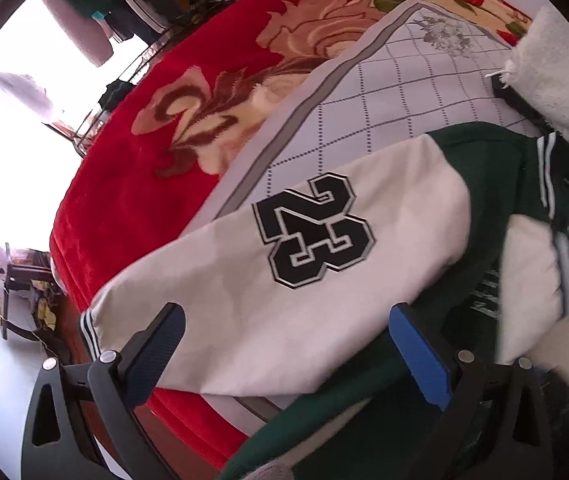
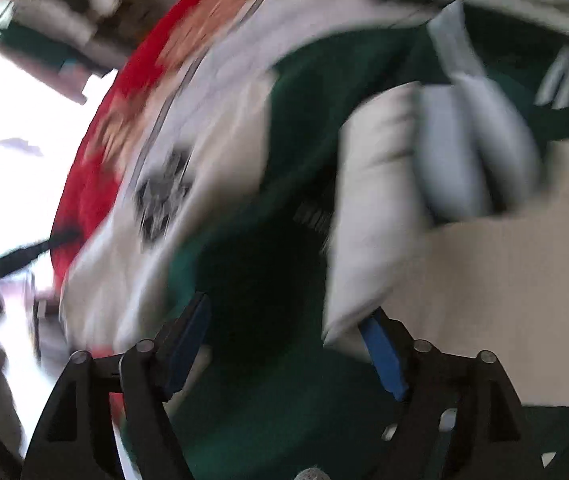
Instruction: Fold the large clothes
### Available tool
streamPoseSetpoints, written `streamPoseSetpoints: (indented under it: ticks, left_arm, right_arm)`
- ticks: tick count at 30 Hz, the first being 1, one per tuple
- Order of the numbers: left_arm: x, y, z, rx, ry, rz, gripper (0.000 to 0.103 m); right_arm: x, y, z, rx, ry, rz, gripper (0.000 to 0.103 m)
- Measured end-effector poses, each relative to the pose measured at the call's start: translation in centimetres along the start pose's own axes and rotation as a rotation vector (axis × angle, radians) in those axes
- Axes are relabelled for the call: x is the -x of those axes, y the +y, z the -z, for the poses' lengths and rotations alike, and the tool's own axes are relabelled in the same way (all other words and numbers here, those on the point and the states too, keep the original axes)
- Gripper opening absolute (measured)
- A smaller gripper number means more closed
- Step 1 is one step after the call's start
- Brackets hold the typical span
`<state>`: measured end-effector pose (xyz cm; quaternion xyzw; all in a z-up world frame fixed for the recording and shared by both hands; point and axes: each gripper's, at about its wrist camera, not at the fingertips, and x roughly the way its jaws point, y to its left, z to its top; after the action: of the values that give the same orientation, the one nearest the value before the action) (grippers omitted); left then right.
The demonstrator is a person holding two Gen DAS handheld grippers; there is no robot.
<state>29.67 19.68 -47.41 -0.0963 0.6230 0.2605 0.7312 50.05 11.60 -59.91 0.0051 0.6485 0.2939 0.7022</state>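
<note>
Both grippers, the left gripper (image 1: 284, 320) and the right gripper (image 2: 288, 320), are held spread and grasping nothing above the green varsity jacket (image 1: 480, 168), which is laid on a gridded quilt (image 1: 404, 80) over a plush red blanket (image 1: 132, 200). Sleeve-folding is judged to be in hand: the smooth cream sleeve (image 1: 284, 280), marked with a stitched "23" (image 1: 312, 232), is to be pinched near its ribbed cuff (image 1: 90, 332) and carried across the body.

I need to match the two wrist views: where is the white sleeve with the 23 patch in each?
Left wrist: sleeve runs across the centre, 23 patch sharp, just beyond the open left tool.
Right wrist: blurred; sleeve at left-centre, patch a dark smear.
Shared landmark: red blanket bordering the sleeve's left in both.
</note>
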Motion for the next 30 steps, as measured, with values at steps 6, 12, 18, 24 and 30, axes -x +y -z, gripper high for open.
streamPoseSetpoints:
  ticks: [6, 12, 18, 24, 30]
  left_arm:
    - [1.2, -1.9, -0.4, -0.038, -0.020, 0.042, 0.103]
    - [0.2, -11.8, 0.7, -0.312, 0.028, 0.154, 0.103]
    - [-2.7, -22.5, 2.9, -0.517, -0.025, 0.089, 0.103]
    - [-4.1, -20.3, -0.4, -0.406, -0.102, -0.005, 0.103]
    - [-3.2, -11.2, -3.3, -0.261, -0.094, -0.077, 0.103]
  right_arm:
    - [3.2, -3.5, 2.0, -0.213, -0.104, -0.177, 0.078]
    - [6.8, -11.0, 7.0, -0.587, -0.231, -0.004, 0.078]
    - [5.9, -17.0, 13.3, -0.845, -0.218, 0.090, 0.078]
    - [7.6, -20.8, 16.5, -0.937, -0.214, 0.141, 0.078]
    - [8.5, -22.0, 17.4, -0.958, -0.213, 0.104, 0.078]
